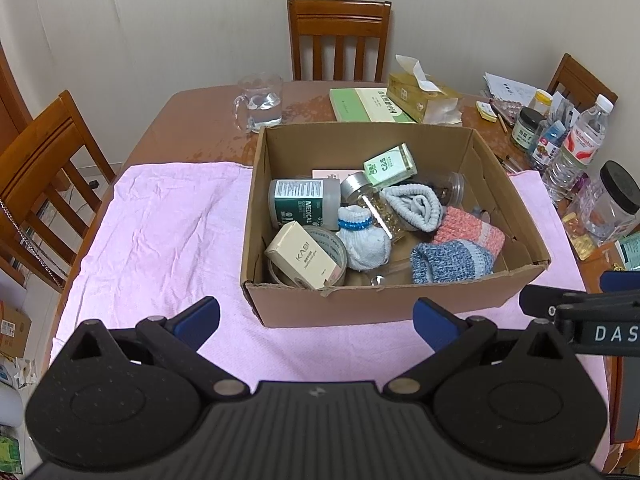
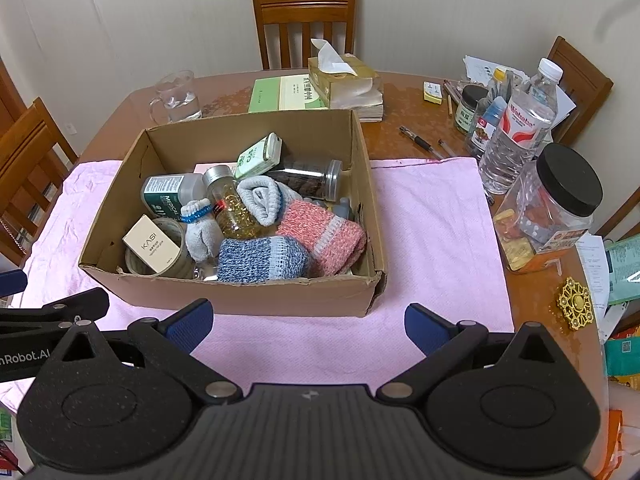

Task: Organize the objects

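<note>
An open cardboard box [image 1: 360,300] [image 2: 248,296] stands on a pink cloth [image 1: 168,232] [image 2: 432,220]. Inside lie a cream KASI carton [image 1: 302,256] [image 2: 154,250] on a tape roll, a green medical bottle [image 1: 304,202] [image 2: 170,196], a pill bottle [image 2: 234,208], a green and white carton [image 1: 390,165], rolled socks in blue [image 1: 452,262] [image 2: 262,260], pink [image 2: 324,236] and white [image 1: 364,240]. My left gripper [image 1: 318,322] is open and empty in front of the box. My right gripper [image 2: 308,326] is open and empty in front of the box.
A glass mug [image 1: 260,102], a green book [image 1: 368,106] and a tissue box [image 2: 344,80] stand behind the box. Bottles, jars and pens [image 2: 516,124] crowd the table's right side. A black-lidded jar [image 2: 556,200] stands at the cloth's right edge. Wooden chairs [image 1: 340,36] surround the table.
</note>
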`<state>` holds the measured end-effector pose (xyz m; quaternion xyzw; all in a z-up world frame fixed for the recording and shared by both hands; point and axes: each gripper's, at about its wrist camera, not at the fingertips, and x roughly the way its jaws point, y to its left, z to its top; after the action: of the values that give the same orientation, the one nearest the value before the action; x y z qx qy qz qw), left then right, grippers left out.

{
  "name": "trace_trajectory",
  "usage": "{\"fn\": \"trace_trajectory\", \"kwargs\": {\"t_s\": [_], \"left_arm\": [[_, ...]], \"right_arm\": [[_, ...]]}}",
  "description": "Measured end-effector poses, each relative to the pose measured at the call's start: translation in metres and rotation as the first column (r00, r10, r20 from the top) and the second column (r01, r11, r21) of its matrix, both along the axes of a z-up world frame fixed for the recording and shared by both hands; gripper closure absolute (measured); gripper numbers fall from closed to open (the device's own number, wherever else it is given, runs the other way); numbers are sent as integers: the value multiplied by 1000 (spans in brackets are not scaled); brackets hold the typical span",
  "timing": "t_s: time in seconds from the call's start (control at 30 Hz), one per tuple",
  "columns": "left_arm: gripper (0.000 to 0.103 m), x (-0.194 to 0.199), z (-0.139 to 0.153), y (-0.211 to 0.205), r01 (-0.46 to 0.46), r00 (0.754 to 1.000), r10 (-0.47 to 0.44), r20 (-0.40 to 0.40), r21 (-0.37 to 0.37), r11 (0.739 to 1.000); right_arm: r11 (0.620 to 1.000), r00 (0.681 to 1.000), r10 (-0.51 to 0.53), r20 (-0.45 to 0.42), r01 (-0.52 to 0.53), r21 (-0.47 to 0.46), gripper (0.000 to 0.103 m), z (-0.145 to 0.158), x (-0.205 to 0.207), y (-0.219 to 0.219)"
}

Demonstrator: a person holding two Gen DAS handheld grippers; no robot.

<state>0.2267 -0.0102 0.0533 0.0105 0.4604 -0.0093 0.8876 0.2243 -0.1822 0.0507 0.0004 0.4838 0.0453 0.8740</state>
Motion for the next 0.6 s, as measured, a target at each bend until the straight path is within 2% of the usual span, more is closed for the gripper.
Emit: {"fn": "trace_trajectory", "kwargs": {"t_s": [0.6], "left_arm": [[1, 1, -1, -2, -4, 1000, 4, -4, -1, 1000]], "right_arm": [[1000, 1000, -8, -4, 8, 2, 0, 0, 0, -1]]}}
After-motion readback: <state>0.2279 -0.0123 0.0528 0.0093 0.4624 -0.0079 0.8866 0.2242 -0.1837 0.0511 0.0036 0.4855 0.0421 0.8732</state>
